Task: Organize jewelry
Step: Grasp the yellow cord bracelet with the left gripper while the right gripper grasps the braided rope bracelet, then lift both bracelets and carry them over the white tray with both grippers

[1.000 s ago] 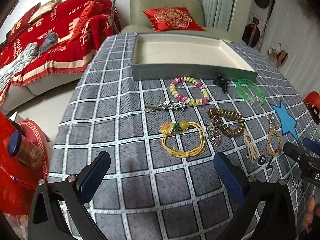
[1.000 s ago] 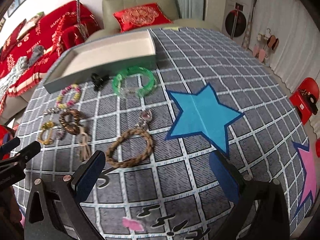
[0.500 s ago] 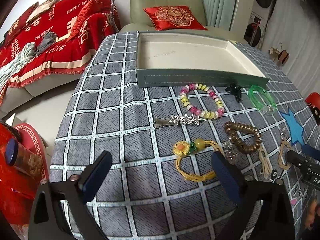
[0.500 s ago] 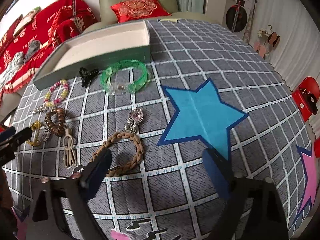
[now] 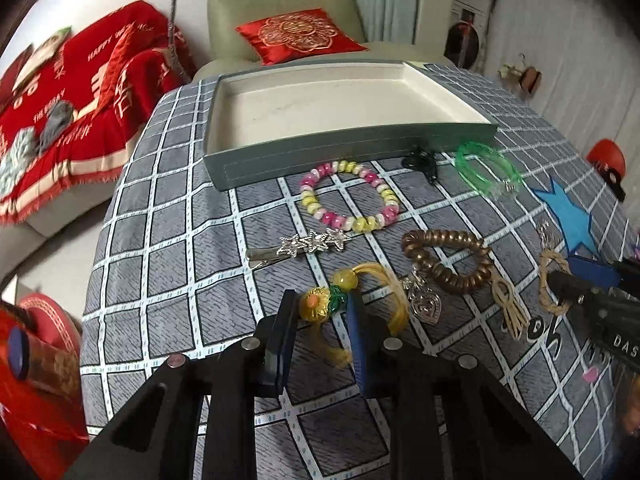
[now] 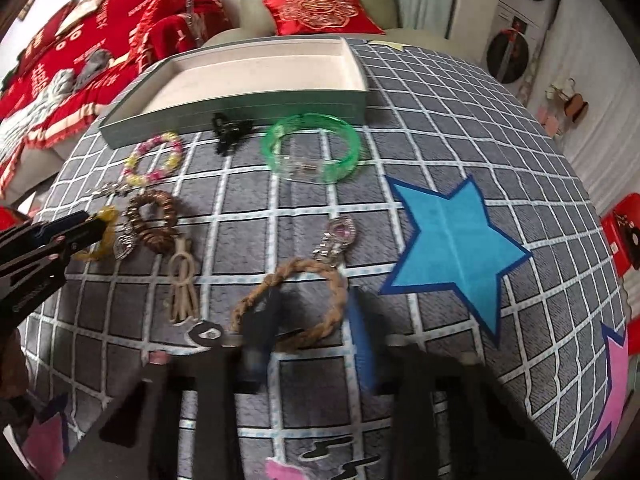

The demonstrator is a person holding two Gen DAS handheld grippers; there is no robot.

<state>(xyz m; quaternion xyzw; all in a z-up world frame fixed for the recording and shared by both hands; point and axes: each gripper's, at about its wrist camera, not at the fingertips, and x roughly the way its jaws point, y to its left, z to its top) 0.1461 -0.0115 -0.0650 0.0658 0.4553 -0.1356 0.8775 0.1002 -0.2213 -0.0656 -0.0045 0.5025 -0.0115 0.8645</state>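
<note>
**Both grippers down on bracelets, tray waiting**

Left gripper (image 5: 322, 312): fingers drawn close on either side of the yellow cord bracelet (image 5: 360, 300), flanking its orange flower charm (image 5: 314, 309) and green bead. Pads look to be touching the charm, pinching it, though the fisheye edge makes contact hard to confirm. The bracelet lies on the checked tablecloth (image 5: 168, 264), near edge of the spread.

Right gripper (image 6: 310, 320): fingers narrowed about the braided tan bracelet (image 6: 296, 300). Left finger sits inside the loop, right finger outside it, the braid between them. Motion blur here; cannot tell whether the braid is squeezed or only straddled.

Other pieces on the cloth, from the left wrist view:
- pink-and-yellow bead bracelet (image 5: 350, 196), just in front of the tray
- star hair clip (image 5: 298, 246), beside the beads
- brown coil hair tie (image 5: 446, 260) with a silver heart pendant (image 5: 426, 306) next to it
- black claw clip (image 5: 420, 160), touching the tray's front wall
- green bangle (image 5: 486, 170), near the tray's right corner

Grey tray (image 5: 348, 148) with cream lining sits at the far side of the table. Blue star (image 6: 452, 240) is printed on the cloth to the right of the braided bracelet.
</note>
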